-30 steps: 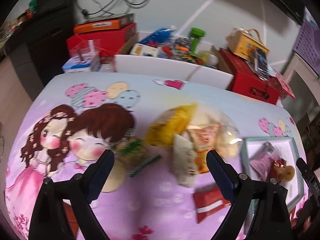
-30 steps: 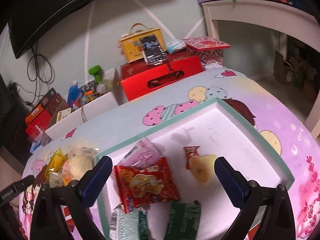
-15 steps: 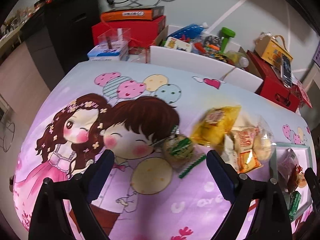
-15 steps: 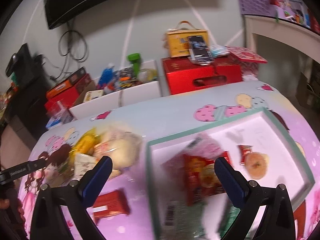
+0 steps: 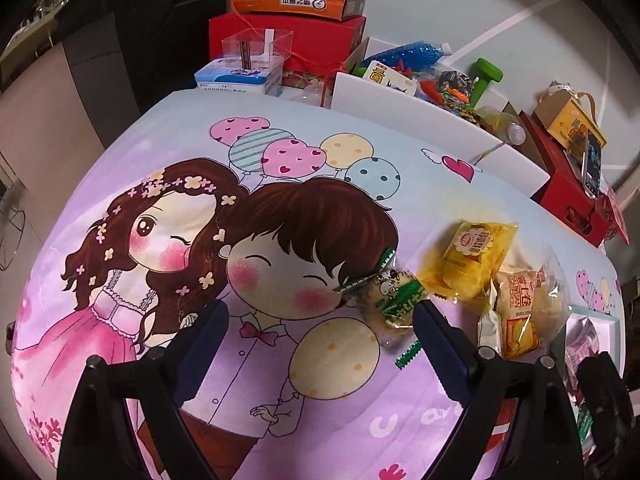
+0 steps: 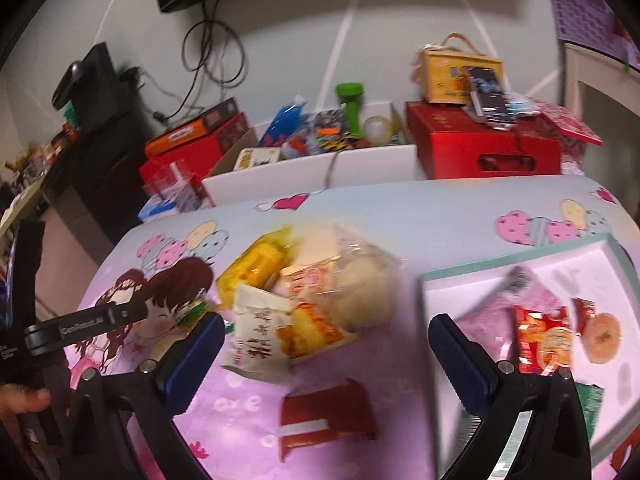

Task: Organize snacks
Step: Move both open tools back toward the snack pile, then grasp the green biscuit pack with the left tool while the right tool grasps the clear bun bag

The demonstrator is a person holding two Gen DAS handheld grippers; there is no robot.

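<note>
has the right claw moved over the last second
Yes. The right claw now brackets the loose snack pile beside the tray, toward the white box; earlier it framed the tray's contents.

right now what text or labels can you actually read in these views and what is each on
"GenRobot.AI": on the left gripper's arm, right wrist view.
"RAIWAN", partly legible: on the orange and white snack packet.
Printed letters on the tablecloth, near the edge, cut off by the gripper.
Chinese characters on the orange box, the yellow packet and the white packet: too small or blurred to read.
</note>
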